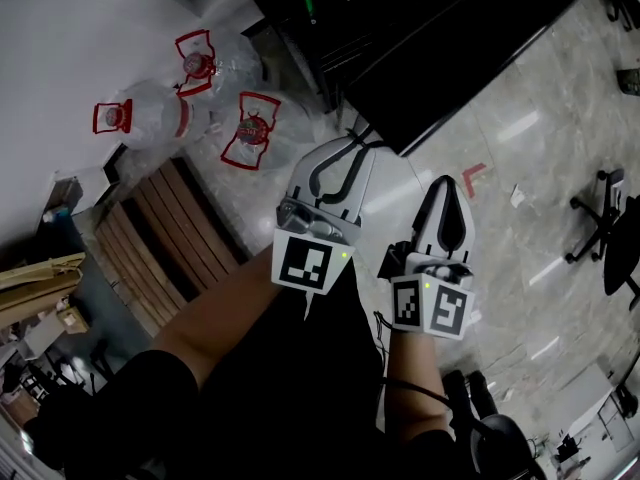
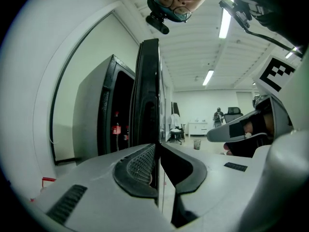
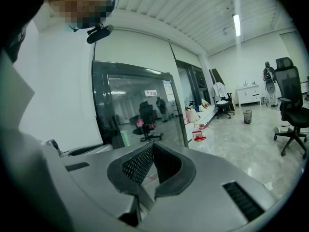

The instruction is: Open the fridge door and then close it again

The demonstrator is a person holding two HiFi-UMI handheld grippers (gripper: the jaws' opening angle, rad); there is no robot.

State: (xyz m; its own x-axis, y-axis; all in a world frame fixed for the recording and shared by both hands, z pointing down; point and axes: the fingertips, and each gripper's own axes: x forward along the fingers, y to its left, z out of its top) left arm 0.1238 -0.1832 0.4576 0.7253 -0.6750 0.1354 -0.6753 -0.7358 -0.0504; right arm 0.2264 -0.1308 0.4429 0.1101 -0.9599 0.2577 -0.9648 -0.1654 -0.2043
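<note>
The black fridge (image 1: 300, 8) stands at the top of the head view, and its glass door (image 1: 470, 58) is swung out over the floor. My left gripper (image 1: 352, 144) is shut on the door's free edge. In the left gripper view the door (image 2: 148, 91) runs edge-on straight down between the two pads (image 2: 140, 163), and bottles (image 2: 116, 128) show inside the open cabinet. My right gripper (image 1: 447, 186) hovers just right of the left one, in front of the door face. Its jaws (image 3: 152, 151) are shut with nothing between them, facing the reflective glass (image 3: 140, 105).
Three large water jugs with red handles (image 1: 150, 113) stand left of the fridge beside a wooden pallet (image 1: 170, 233). An office chair (image 1: 605, 233) is on the marble floor at the right. Another chair (image 3: 289, 105) and a bin (image 3: 247, 116) stand further off.
</note>
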